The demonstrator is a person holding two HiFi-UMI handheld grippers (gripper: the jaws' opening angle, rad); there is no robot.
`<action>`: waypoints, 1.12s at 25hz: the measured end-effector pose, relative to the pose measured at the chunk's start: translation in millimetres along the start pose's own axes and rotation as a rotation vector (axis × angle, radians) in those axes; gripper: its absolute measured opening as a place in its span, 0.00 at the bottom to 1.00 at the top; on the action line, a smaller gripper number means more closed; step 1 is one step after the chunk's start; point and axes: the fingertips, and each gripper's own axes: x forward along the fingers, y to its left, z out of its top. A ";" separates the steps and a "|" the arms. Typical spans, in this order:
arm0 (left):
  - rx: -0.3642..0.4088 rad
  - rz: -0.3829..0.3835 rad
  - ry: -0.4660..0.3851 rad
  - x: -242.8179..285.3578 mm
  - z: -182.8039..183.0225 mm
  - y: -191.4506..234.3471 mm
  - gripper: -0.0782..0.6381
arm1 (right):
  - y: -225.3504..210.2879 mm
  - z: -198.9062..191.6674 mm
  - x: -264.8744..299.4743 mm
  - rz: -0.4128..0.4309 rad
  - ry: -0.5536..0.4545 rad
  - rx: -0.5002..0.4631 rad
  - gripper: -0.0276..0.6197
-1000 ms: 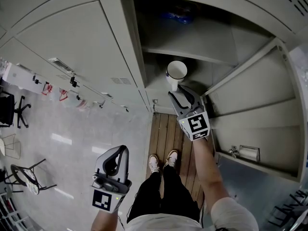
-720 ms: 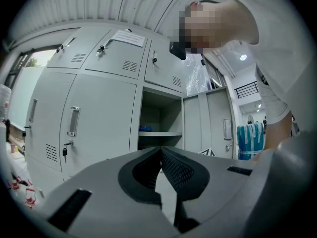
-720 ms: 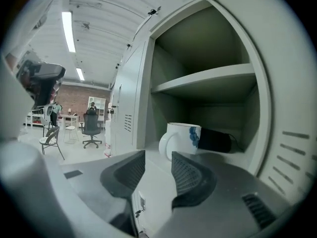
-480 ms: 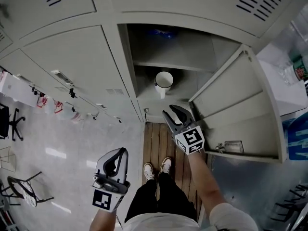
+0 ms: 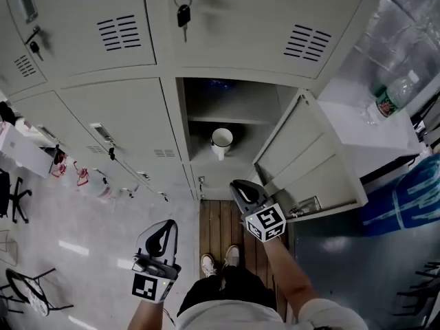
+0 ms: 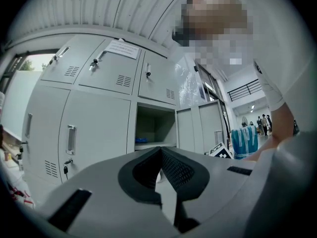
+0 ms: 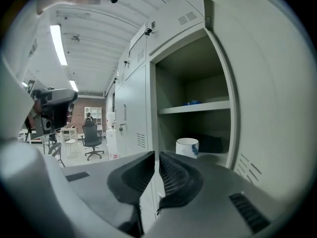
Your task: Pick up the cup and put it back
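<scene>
- Pulled back from the white ceramic cup [image 5: 221, 138], my right hand-held gripper [image 5: 237, 184] has its jaws just closing, nearly together, empty.
- Cup's back in the open grey metal locker [image 5: 230, 120], I reckon. The left hand-held gripper [image 5: 168, 224] is pinched together and idle; next, just withdraw clear.

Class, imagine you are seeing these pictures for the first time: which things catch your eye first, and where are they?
The open locker in the grey bank stands out, a white cup standing under its shelf. In front of it is the right gripper, whose jaws have just been closing on nothing. Keys hang from the door above.
</scene>
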 end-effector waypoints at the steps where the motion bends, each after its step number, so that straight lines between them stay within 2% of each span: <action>1: 0.004 0.002 -0.005 -2.8 4.2 0.8 0.14 | 2.0 5.2 -4.6 -0.008 -0.003 0.006 0.09; 10: 0.035 0.023 -0.030 -21.3 34.5 0.9 0.14 | 10.1 59.4 -47.1 -0.044 -0.054 0.004 0.07; 19: 0.069 0.068 -0.086 -33.3 62.2 2.4 0.14 | 30.2 135.3 -97.5 -0.037 -0.172 -0.080 0.07; 28: 0.088 0.133 -0.112 -49.0 84.7 7.6 0.14 | 38.1 187.0 -155.4 -0.041 -0.283 -0.116 0.07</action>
